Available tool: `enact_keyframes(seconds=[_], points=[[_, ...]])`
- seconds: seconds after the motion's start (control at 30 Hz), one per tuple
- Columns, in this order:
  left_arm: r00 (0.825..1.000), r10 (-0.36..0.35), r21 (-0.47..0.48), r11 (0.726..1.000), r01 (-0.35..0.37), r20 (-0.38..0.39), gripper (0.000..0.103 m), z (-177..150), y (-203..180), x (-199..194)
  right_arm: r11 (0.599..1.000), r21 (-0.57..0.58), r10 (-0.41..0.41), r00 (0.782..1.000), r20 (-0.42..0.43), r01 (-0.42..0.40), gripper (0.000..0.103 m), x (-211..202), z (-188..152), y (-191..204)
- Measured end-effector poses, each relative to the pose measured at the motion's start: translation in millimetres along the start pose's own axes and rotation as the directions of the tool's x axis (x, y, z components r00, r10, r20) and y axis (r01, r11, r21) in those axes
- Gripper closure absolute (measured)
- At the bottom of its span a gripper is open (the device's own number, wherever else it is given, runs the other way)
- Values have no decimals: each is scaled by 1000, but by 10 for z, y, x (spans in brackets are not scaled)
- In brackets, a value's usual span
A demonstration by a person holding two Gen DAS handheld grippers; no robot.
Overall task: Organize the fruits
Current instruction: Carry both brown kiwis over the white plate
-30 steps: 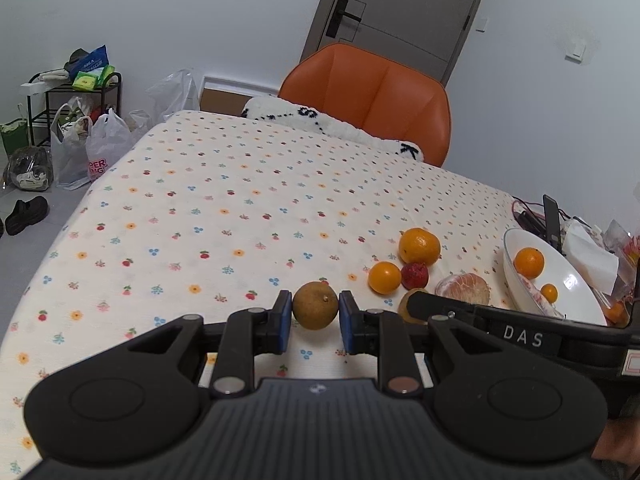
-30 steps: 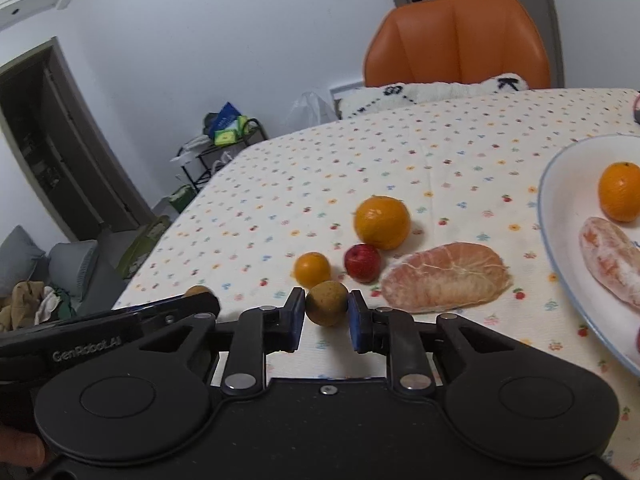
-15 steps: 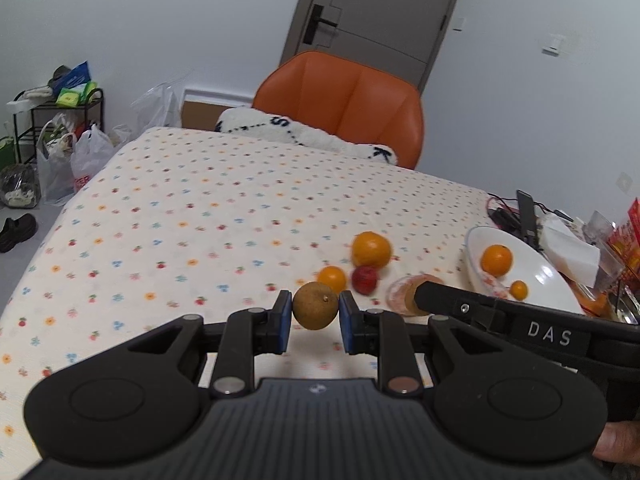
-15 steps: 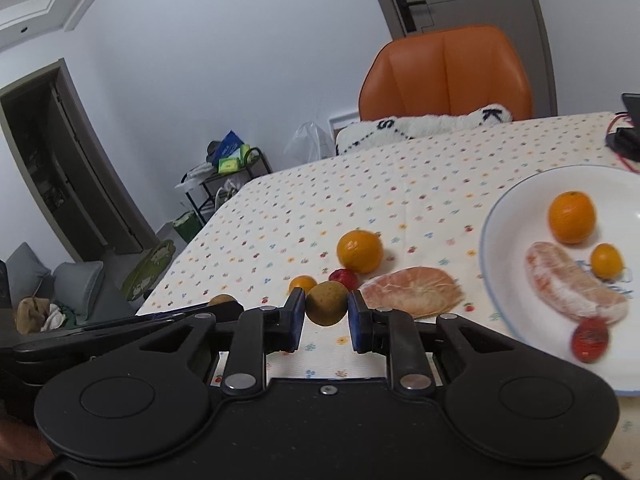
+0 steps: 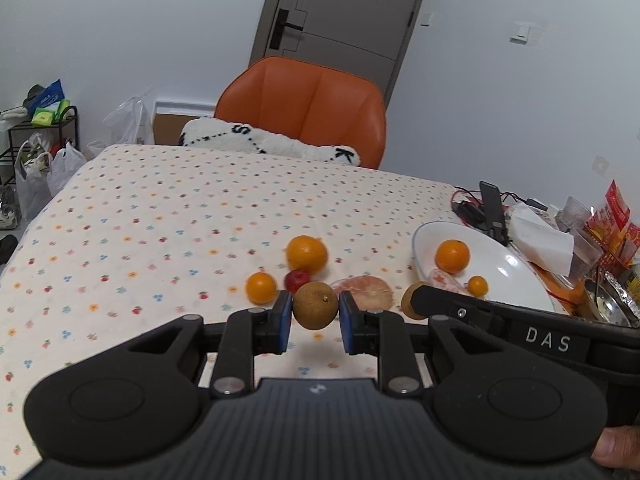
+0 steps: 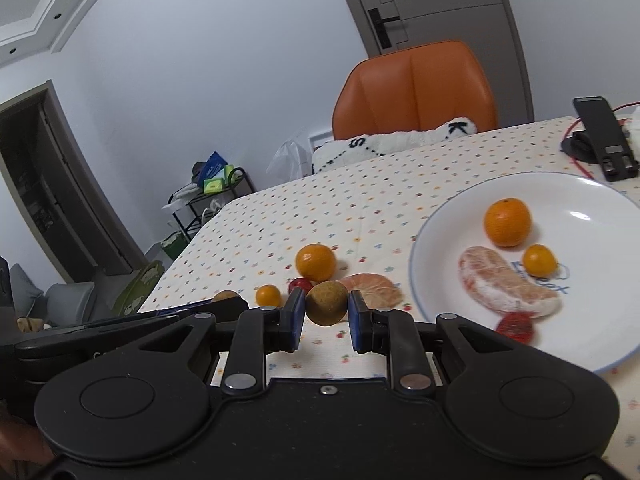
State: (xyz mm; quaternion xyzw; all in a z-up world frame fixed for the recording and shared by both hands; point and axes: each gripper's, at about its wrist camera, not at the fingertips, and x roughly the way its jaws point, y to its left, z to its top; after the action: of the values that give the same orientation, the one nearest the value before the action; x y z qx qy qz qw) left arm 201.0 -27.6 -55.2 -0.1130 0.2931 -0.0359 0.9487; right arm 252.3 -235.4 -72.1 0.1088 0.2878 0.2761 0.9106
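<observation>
Both hand-held grippers are clamped on fruit: my left gripper (image 5: pixel 315 317) pinches a small round brown longan (image 5: pixel 315 305), my right gripper (image 6: pixel 326 315) a greenish-brown one (image 6: pixel 327 302), both above the flowered tablecloth (image 5: pixel 180 216) short of the white plate (image 6: pixel 592 216). Round skins could slip, rolling off the table.

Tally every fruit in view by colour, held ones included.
orange fruits: 4
red fruits: 2
brown fruits: 2
peeled pink segments: 2
Total: 10
</observation>
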Motion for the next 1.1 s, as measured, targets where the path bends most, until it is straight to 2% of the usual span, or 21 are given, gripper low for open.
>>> enact_keyframes(seconds=[0.63,1.1], points=[[996,-91,58,994,91,-6,80,5,-617,157,993,49,-113,992,53,111,82,-470,-7,-548],[988,-150,94,984,152,-33,80,-15,-1003,369,977,89,-200,977,74,194,81,-710,-4,-880]])
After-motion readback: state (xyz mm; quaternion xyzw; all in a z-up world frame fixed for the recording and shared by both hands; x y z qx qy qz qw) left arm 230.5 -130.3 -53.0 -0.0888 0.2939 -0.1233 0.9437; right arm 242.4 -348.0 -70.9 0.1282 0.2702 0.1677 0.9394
